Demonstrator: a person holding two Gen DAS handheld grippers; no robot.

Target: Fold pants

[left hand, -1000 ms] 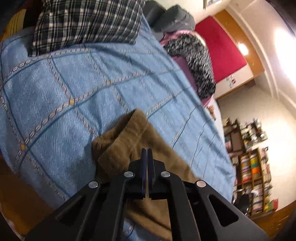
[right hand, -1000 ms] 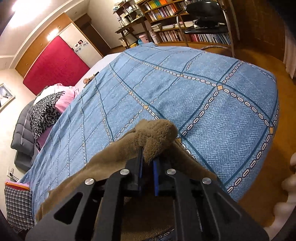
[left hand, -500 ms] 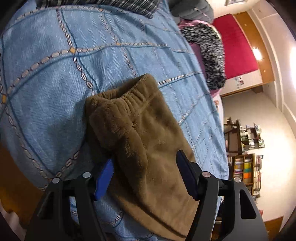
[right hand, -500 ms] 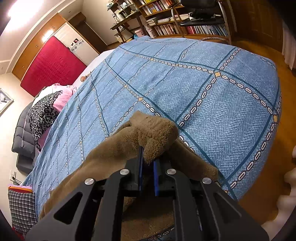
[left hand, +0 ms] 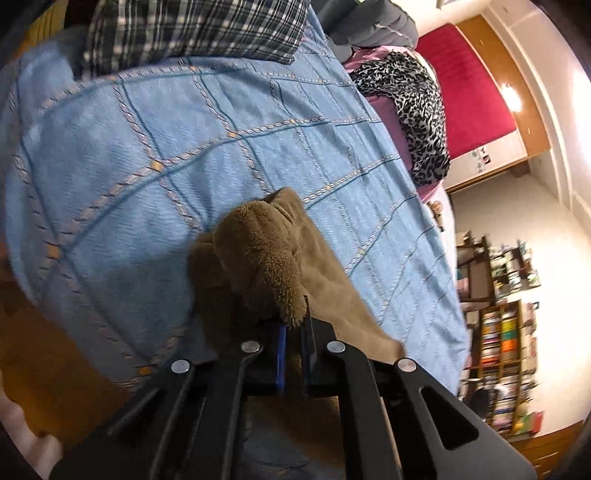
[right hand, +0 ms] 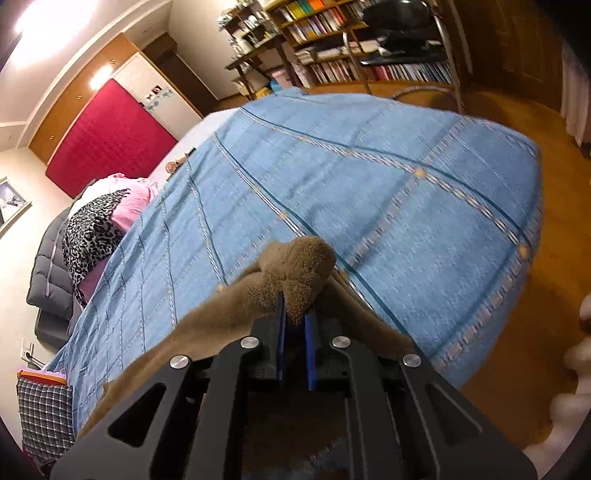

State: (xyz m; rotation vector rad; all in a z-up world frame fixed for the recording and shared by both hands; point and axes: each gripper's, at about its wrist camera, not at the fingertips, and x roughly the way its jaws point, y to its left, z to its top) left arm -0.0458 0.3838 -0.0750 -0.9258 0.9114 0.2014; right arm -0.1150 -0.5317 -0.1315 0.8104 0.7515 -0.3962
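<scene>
**Pants pinched at both ends, ready for the fold**

Pants (left hand: 280,266), brown fleece, are lying along the near edge of the bed, on the blue bedspread (left hand: 207,147), and I am holding one bunched end in each gripper. My left gripper (left hand: 291,332) has just been closing: its jaws are now pressing together on a thick wad of fleece, which is poking out above the blue pads. My right gripper (right hand: 295,328) is pinching the other end the same way, a fuzzy lump (right hand: 303,273) sticking up between the jaws. I am gripping both ends at once so the cloth between them hangs under control, probably to carry one end over onto the other. Fleece is bulky, so it may slip out if I am pulling too hard. Plaid cloth (left hand: 192,29) at the far corner and leopard-print fabric (left hand: 417,110) along the far edge are staying well apart from the pants.
</scene>
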